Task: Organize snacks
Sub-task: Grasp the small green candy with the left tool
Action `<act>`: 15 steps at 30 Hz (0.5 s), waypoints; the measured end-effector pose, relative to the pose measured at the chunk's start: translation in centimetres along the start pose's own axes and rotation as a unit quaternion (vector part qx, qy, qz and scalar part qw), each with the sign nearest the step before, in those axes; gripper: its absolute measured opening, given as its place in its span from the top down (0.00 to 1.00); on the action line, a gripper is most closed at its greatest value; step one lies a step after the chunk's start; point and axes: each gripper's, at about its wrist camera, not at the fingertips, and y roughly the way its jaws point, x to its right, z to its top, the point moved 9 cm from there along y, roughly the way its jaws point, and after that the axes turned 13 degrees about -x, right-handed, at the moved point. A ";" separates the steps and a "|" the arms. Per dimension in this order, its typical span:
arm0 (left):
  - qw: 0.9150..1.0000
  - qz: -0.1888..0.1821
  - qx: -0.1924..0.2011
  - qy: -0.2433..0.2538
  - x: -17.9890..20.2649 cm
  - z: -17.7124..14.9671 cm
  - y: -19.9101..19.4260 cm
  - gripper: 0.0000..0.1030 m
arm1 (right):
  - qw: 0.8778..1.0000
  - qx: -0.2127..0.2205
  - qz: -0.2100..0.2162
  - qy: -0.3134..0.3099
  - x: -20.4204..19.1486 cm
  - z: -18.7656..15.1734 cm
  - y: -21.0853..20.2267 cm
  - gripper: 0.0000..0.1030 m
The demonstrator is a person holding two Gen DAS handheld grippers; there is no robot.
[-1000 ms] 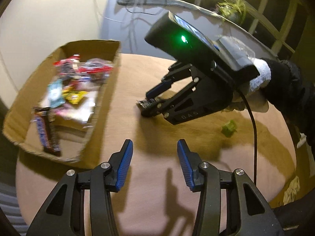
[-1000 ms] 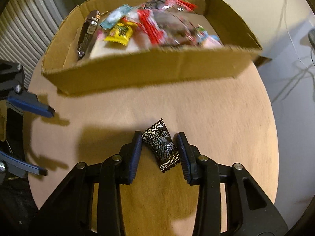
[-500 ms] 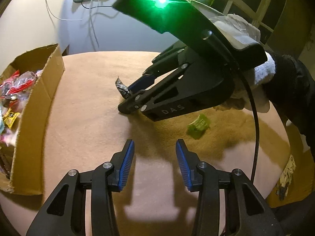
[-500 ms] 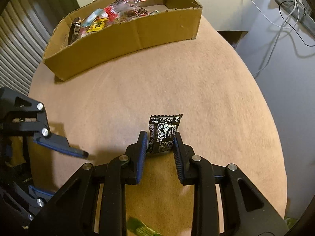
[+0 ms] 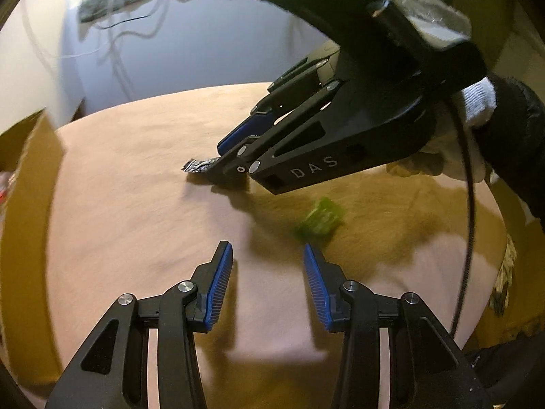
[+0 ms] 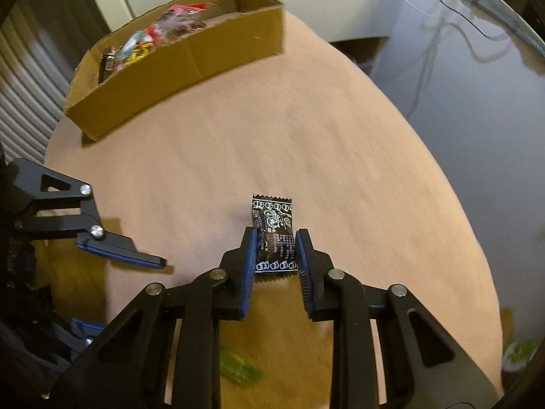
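My right gripper [image 6: 274, 243] is shut on a black snack packet [image 6: 273, 231] with white print, held just above the round table. In the left wrist view the same gripper [image 5: 221, 162] holds the packet [image 5: 199, 166] over the table's middle. My left gripper [image 5: 267, 274] is open and empty, low over the table; it also shows in the right wrist view [image 6: 119, 243]. A green wrapped snack [image 5: 320, 220] lies on the table just ahead and right of my left gripper; it also shows in the right wrist view [image 6: 238, 368]. The cardboard box [image 6: 190, 68] holds several snacks at the far left.
The round table [image 6: 340, 136] wears a tan cloth and drops off to the floor on the right. Cables [image 6: 442, 17] lie on the floor past its edge. The box edge [image 5: 24, 156] shows at the left of the left wrist view.
My right gripper closed on the black packet and lifted it off the table, pulling back from the box. My left gripper swung right, so the box left its view and the green snack came nearer.
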 end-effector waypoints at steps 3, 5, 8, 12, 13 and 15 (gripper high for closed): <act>1.000 -0.011 -0.008 0.024 0.8 0.8 1.2 0.59 | 1.000 0.003 0.001 0.014 1.0 -1.3 -0.3 0.77; 0.999 -0.010 -0.012 0.039 1.1 1.2 1.9 0.59 | 1.000 0.003 0.001 0.020 1.4 -2.1 -0.6 0.77; 0.997 0.000 -0.009 0.071 1.7 1.8 2.4 0.59 | 1.000 0.001 0.000 0.029 2.0 -2.5 -0.3 0.77; 0.995 0.025 -0.005 0.101 2.1 2.2 3.1 0.68 | 0.999 0.001 0.003 0.034 2.3 -2.2 0.1 0.77; 0.994 0.030 -0.003 0.104 2.0 2.3 3.2 0.73 | 0.999 0.003 0.003 0.034 2.2 -2.2 0.1 0.77; 0.994 0.036 -0.001 0.100 1.8 2.3 3.2 0.80 | 0.999 0.004 0.002 0.034 2.1 -2.1 0.1 0.77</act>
